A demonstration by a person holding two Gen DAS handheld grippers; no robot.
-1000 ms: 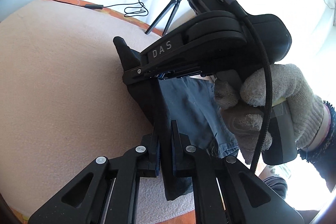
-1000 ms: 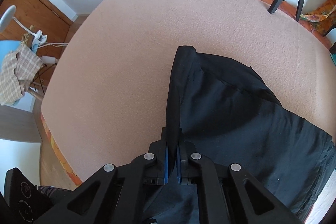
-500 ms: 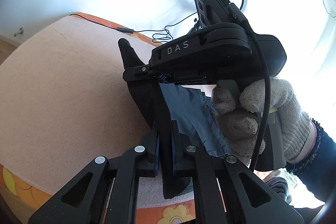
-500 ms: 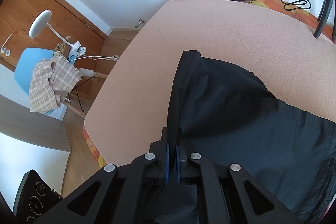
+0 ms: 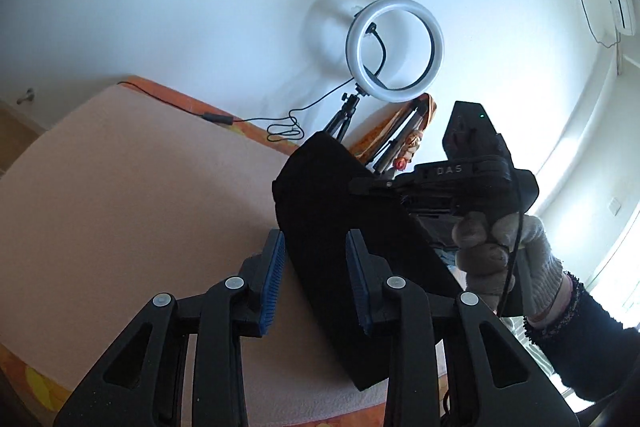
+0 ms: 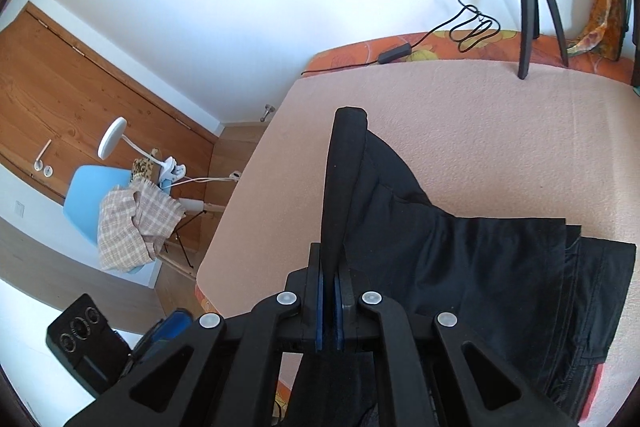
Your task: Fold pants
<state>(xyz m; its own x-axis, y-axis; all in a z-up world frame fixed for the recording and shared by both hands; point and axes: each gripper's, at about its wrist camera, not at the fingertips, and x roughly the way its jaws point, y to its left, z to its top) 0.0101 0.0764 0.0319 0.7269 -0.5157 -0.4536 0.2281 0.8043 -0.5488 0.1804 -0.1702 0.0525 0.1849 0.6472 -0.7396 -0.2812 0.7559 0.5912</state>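
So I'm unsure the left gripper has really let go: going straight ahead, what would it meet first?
Probably the black pants, hanging between the open left gripper's pads; depth is unclear.

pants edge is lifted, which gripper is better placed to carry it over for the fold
Right. The right gripper is shut on the pants, holding the raised edge. The left gripper is open, its pads either side of the cloth without gripping.

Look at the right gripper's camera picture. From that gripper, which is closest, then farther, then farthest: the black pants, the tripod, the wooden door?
1. Black pants: clamped in the right gripper, spreading to its right.
2. Tripod: standing at the bed's far edge, upper right.
3. Wooden door: across the room, far left.
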